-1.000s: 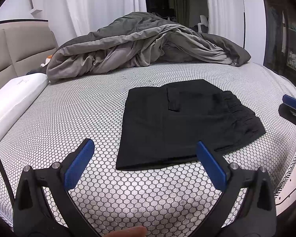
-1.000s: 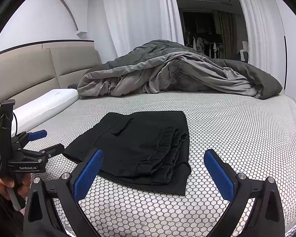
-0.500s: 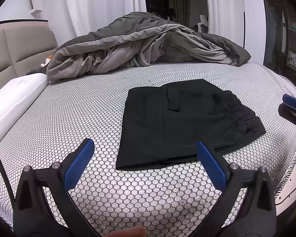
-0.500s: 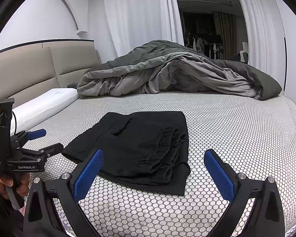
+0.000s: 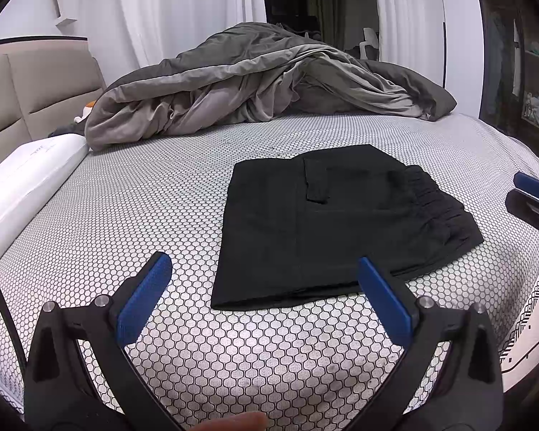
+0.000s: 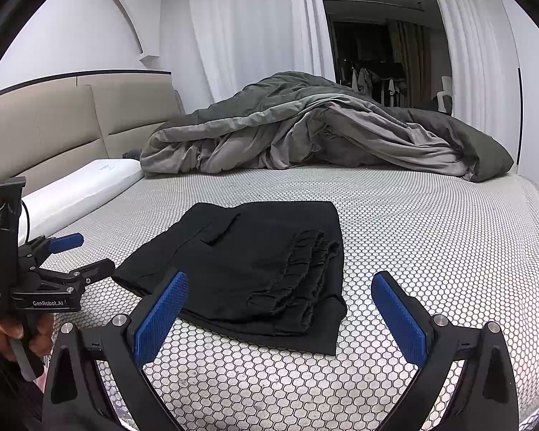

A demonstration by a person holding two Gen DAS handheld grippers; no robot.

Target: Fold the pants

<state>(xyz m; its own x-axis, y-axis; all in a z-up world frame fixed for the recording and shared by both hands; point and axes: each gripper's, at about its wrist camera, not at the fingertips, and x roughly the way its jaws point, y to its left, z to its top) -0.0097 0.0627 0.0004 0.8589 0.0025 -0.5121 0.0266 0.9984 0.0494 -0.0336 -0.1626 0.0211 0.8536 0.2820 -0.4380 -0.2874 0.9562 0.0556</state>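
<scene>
While the black pants (image 5: pixel 334 222) lie folded into a compact rectangle on the honeycomb-patterned bed sheet (image 5: pixel 143 208), both grippers are held above the near edge of the bed, clear of the cloth. On the left gripper (image 5: pixel 264 292) the blue pads are spread wide with nothing between them. The right gripper (image 6: pixel 276 309) is likewise spread wide and empty. The elastic waistband (image 6: pixel 298 273) of the pants faces the right gripper. Behind the pants, well apart, a grey duvet (image 6: pixel 323 136) is bunched across the bed. A white pillow (image 6: pixel 82 186) lies against the beige headboard (image 6: pixel 54 125). A hand (image 6: pixel 3 330) grips the handle of the left gripper.
</scene>
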